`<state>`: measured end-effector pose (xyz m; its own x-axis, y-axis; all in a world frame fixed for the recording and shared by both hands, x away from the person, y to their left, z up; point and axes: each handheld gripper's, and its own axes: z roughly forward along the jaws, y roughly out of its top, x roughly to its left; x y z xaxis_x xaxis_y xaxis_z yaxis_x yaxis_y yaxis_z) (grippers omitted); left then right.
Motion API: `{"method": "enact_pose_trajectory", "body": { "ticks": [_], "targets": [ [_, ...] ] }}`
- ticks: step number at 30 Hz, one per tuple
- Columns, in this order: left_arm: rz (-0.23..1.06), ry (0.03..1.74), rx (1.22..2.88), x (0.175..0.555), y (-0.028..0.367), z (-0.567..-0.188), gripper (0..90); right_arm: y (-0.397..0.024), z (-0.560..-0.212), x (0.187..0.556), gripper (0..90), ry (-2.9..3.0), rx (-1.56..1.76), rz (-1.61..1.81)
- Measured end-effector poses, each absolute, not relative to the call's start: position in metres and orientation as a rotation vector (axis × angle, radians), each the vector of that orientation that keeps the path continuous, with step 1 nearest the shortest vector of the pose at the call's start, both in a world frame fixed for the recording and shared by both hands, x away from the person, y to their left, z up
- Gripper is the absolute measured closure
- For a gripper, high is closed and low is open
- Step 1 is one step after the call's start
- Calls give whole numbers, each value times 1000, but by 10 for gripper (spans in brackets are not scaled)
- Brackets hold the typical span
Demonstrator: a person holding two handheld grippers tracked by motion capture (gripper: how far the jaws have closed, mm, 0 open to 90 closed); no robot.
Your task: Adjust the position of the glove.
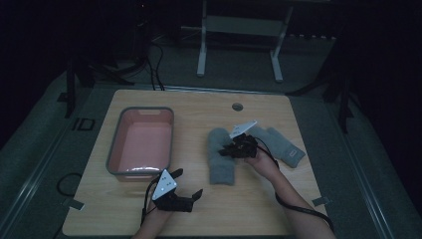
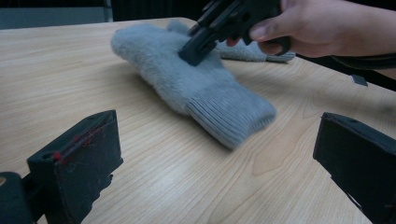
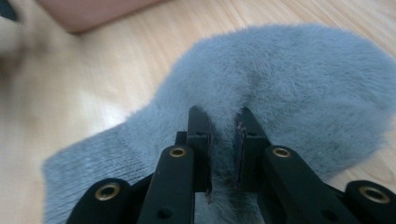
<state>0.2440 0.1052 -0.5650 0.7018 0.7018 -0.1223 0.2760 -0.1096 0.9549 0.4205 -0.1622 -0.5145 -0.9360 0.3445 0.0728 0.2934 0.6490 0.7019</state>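
Table [image 1: 199,209]: light wood top, lying under everything noted below.
Pink bin [image 1: 141,143]: grey-rimmed tray sitting on the left half of the table, just beyond the left hand-held gripper.
Near mitten [image 1: 220,155]: grey fleece mitten lying flat at table centre, ribbed cuff pointing toward the person; in the left gripper view [image 2: 196,84] the cuff is facing the camera.
Far mitten [image 1: 283,145]: second grey mitten lying to the right of the first, partly under the right hand.
Right forearm: reaching in from the bottom right corner, angling up and leftward over the table, wrist bent over the gap between the two mittens.
Right hand [image 2: 322,25]: fingers wrapping the grip, tool tipping down onto the near mitten.
Right hand-held gripper [image 1: 230,149]: jaws pinching a fold of the near mitten's pile; the right gripper view [image 3: 223,149] is showing fleece bunched up between the two pads, which are standing close together.
Left forearm: entering from the bottom edge, hand resting low by the table's near edge.
Left hand-held gripper [image 1: 188,185]: jaws spread wide and holding nothing, aiming rightward toward the near mitten, well apart from it.
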Motion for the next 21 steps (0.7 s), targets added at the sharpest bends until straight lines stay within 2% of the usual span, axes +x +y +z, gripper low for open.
{"method": "enact_pose_trajectory", "body": {
  "ticks": [6, 13, 15, 18, 21],
  "targets": [
    [434, 791, 1691, 243, 105, -565, 13, -155, -518, 397, 797, 2806, 513, 1128],
    [436, 784, 1694, 243, 105, -565, 12, -153, -541, 398, 756, 2855, 534, 1071],
    [436, 784, 1694, 243, 105, -565, 12, -154, -543, 399, 696, 2850, 547, 1075],
    [432, 789, 1694, 243, 105, -565, 12, -155, -544, 398, 501, 2827, 571, 1063],
    [435, 785, 1689, 243, 106, -564, 12, -158, -540, 396, 432, 2806, 559, 1078]
  ]
}}
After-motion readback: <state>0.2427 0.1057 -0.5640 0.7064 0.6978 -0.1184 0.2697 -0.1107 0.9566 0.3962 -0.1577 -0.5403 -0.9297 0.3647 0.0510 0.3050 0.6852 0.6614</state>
